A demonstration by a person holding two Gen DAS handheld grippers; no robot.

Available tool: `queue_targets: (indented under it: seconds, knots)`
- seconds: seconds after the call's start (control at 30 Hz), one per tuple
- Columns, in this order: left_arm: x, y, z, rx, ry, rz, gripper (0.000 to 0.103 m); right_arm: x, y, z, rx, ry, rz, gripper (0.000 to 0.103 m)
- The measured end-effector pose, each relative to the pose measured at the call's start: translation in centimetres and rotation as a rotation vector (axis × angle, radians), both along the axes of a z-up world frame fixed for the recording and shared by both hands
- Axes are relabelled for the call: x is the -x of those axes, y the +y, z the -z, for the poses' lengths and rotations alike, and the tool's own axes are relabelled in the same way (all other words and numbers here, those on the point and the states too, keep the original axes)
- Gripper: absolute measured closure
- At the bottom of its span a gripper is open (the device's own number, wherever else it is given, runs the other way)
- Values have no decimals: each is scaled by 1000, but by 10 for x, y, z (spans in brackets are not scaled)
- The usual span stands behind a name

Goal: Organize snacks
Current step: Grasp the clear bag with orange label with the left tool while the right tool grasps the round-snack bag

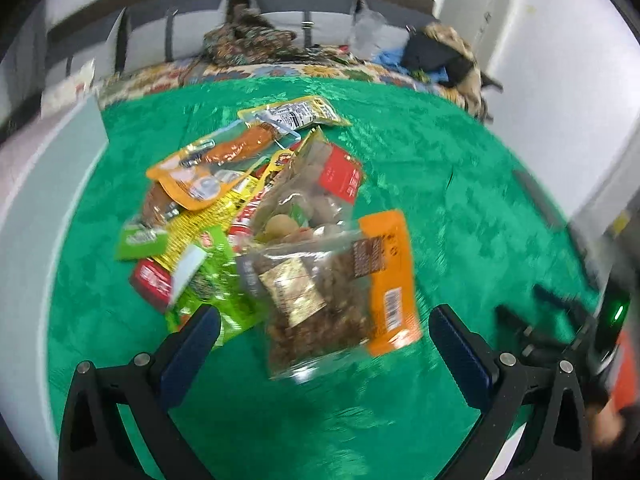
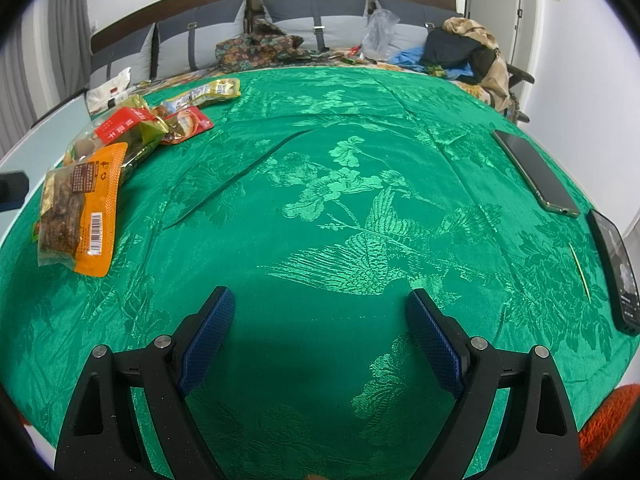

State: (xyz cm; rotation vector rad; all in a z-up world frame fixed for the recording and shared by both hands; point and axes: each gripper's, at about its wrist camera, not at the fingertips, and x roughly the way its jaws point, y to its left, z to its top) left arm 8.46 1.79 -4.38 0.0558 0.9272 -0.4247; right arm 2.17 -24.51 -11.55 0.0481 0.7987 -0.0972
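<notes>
A heap of snack packets lies on the green patterned cloth [image 1: 440, 184]. Nearest in the left wrist view is a clear bag of brown snacks with an orange edge [image 1: 336, 288]; behind it lie a green packet [image 1: 212, 280], a clear bag with a red label [image 1: 320, 184] and an orange sausage packet [image 1: 224, 156]. My left gripper [image 1: 324, 332] is open and empty, its jaws standing either side of the orange-edged bag's near end. In the right wrist view the heap sits far left, with the orange-edged bag [image 2: 80, 212] in front. My right gripper [image 2: 320, 308] is open and empty over bare cloth.
Two phones [image 2: 536, 172] [image 2: 616, 268] lie at the cloth's right edge, with a thin stick [image 2: 580, 276] between them. Cushions, clothes and a plastic bag [image 2: 380, 32] line the far side. A pale table edge [image 1: 48, 184] runs on the left.
</notes>
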Motion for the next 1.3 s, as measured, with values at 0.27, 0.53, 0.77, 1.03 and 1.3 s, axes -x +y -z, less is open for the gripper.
queue_targets:
  seconds: [0.27,0.53,0.77,1.03,1.3]
  knots:
    - [27,-44,-8,-421,-208,414,0,0,2,1,2,0,-2,12]
    - [28,-93,40,-813,-353,703,0,0,3,1,3,0,-2,12]
    - [-8,-85,43,-680,-151,634,0,1,3,1,4,0,-2,12]
    - [-9,-45,48,-378,258,644,0,1,6,1,5,-1,-3,12]
    - [0,-30,33,-416,216,666,0,2,6,2,7,-1,-3,12]
